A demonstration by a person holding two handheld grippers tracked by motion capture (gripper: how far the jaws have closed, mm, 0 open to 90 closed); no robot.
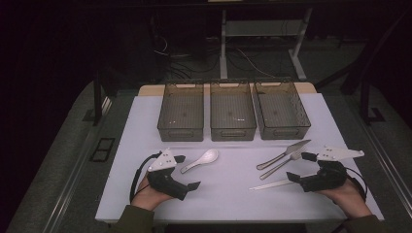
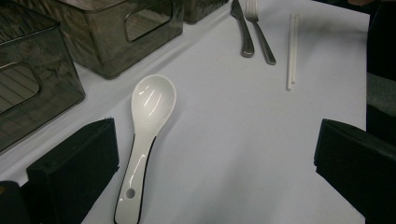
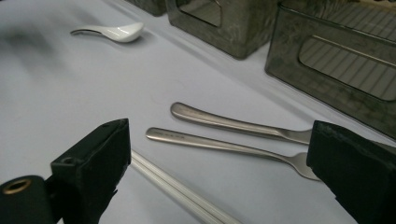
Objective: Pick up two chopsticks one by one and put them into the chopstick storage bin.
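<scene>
- White ceramic soup spoon (image 1: 201, 159) lies flat on the pale table mat (image 1: 228, 199), toward its near-left part, bowl pointing at the far edge and handle toward the left gripper (image 1: 187, 171); that lie offers the handle to jaws coming from the near side.
- The left gripper rests near the mat's near-left corner with its black jaws spread wide and nothing between them; in the left gripper view the spoon (image 2: 144, 140) sits just inside the left jaw, untouched.
- The right gripper (image 1: 301, 166) rests near the near-right corner, jaws likewise apart and empty (ready, it seems, for a pick).
- Ahead of it lie a steel table knife (image 1: 284, 154) and a steel fork (image 1: 282, 165) side by side, close together, and a pair of white chopsticks (image 1: 277, 184) a little nearer the near edge.
- Three smoky translucent plastic bins (image 1: 232, 116) stand in a row along the far edge, all empty; one per kind of cutlery looks the likely reason.
- Judged from this, sorting has not yet begun.
</scene>
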